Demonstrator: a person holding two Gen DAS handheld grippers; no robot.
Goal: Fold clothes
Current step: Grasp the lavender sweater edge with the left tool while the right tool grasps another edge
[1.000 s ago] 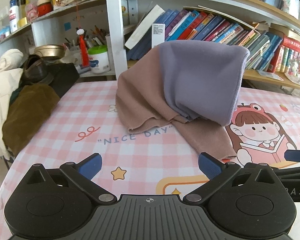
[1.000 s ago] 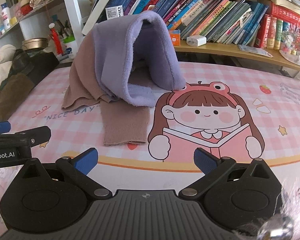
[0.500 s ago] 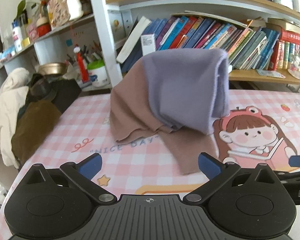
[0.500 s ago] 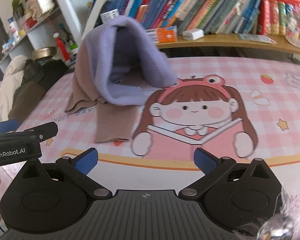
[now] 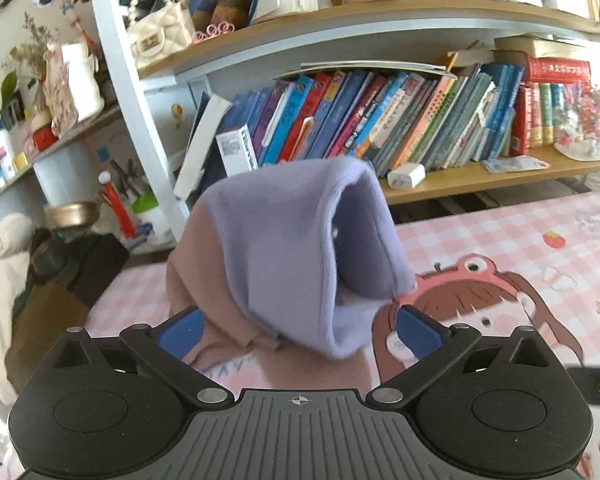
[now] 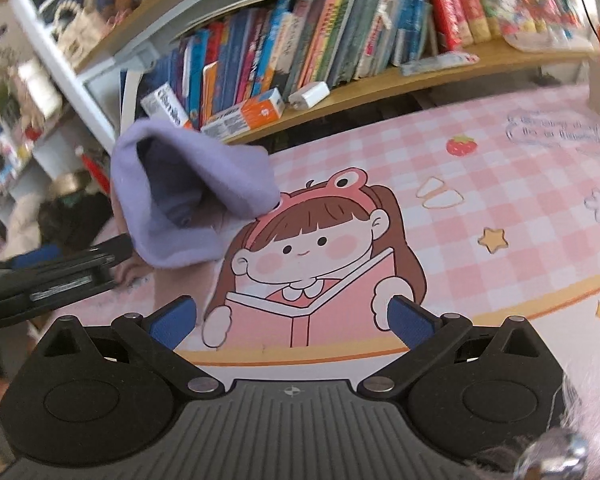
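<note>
The garment (image 5: pixel 284 248), purple over brown, is sitting in a loose, tented heap on the pink checked surface (image 6: pixel 480 184), in front of the bookshelf (image 5: pixel 420 120). No neat fold is showing, so most folding seems left. The left gripper (image 5: pixel 298 328) and right gripper (image 6: pixel 292 318) are both hanging spread apart, empty.

We see a lilac and brown garment (image 5: pixel 284 256) heaped on the pink checked desk (image 5: pixel 500 236), our left gripper (image 5: pixel 298 330) before it, jaws spread.
</note>
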